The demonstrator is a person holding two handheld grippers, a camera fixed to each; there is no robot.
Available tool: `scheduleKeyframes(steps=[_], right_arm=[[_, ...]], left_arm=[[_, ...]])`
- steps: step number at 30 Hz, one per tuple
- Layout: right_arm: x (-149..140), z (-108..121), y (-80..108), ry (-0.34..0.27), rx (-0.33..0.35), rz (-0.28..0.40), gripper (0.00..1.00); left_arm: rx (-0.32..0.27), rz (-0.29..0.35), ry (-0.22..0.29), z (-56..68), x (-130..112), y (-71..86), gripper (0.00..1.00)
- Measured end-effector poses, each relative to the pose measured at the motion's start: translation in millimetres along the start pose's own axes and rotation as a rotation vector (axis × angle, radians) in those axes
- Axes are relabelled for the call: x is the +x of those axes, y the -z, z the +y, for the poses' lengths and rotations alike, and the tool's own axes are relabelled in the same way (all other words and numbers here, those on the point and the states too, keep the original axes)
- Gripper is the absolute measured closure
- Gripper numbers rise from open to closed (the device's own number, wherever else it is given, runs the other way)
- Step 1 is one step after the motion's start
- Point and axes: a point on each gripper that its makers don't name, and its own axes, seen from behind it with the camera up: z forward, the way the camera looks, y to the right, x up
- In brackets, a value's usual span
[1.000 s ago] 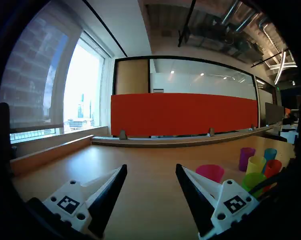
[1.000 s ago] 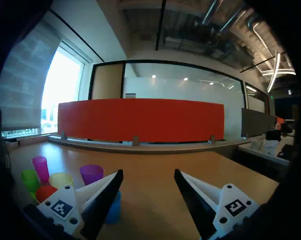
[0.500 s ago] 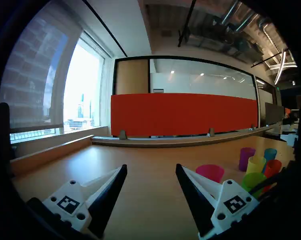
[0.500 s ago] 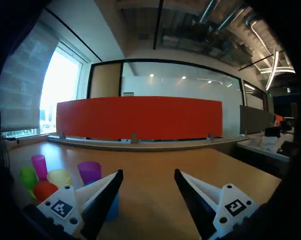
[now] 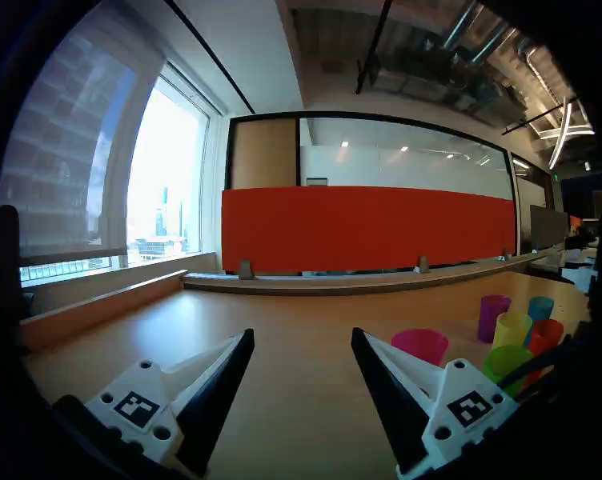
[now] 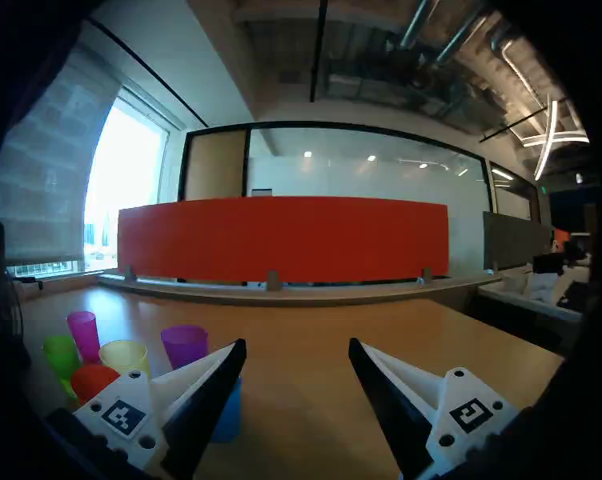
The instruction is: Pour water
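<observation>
Though held over the desk (image 5: pixel 301 416), the left gripper (image 5: pixel 301 332) and right gripper (image 6: pixel 297 342) both gape wide, gripping nothing. A pink cup (image 5: pixel 419 346) stands just behind the left gripper's right finger, more coloured cups (image 5: pixel 513 328) beyond; farthest, a red divider (image 5: pixel 365 228).

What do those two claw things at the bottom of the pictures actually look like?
Both alike. The left gripper and right gripper each have two black, wedge-shaped fingers tapering to points, mounted on white plastic bases with small round holes. Each base carries a black-and-white square marker.
</observation>
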Motion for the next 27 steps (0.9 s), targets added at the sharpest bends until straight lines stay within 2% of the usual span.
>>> scheduleKeyframes(steps=[27], right_arm=[[-0.7, 3.5, 1.8, 0.000, -0.003, 0.001, 0.01]], left_arm=[[0.000, 0.000, 0.000, -0.4, -0.4, 0.5, 0.10]])
